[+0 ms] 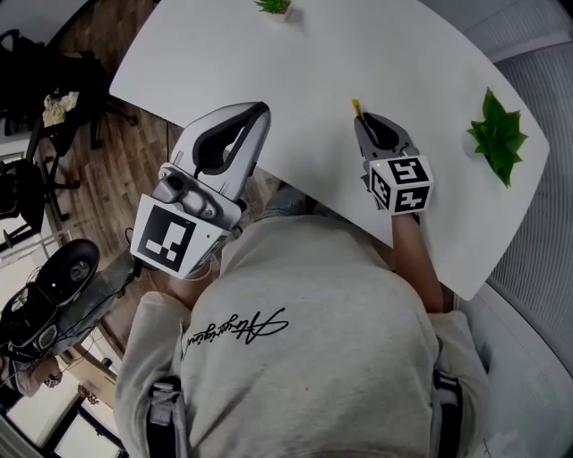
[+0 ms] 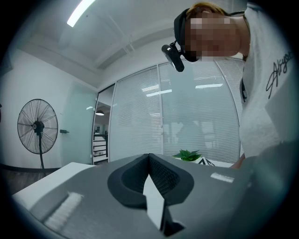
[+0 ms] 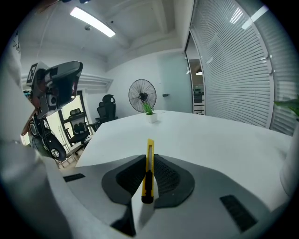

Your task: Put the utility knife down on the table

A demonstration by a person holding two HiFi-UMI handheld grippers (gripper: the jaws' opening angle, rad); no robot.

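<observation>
A slim yellow utility knife (image 3: 149, 170) with a black slider is clamped between the jaws of my right gripper (image 3: 149, 158), its tip pointing forward over the white table (image 3: 210, 135). In the head view the right gripper (image 1: 370, 125) hovers above the table (image 1: 295, 72) near its front edge, and the knife's yellow tip (image 1: 355, 107) pokes out past the jaws. My left gripper (image 1: 258, 112) is held beside the table's left edge, jaws shut with nothing between them (image 2: 149, 158), and it points away from the table toward a glass wall.
A small potted plant (image 1: 273, 7) stands at the table's far side and a leafy green plant (image 1: 497, 134) at the right end. Office chairs (image 1: 36, 98) and a floor fan (image 3: 142, 95) stand off the table's left.
</observation>
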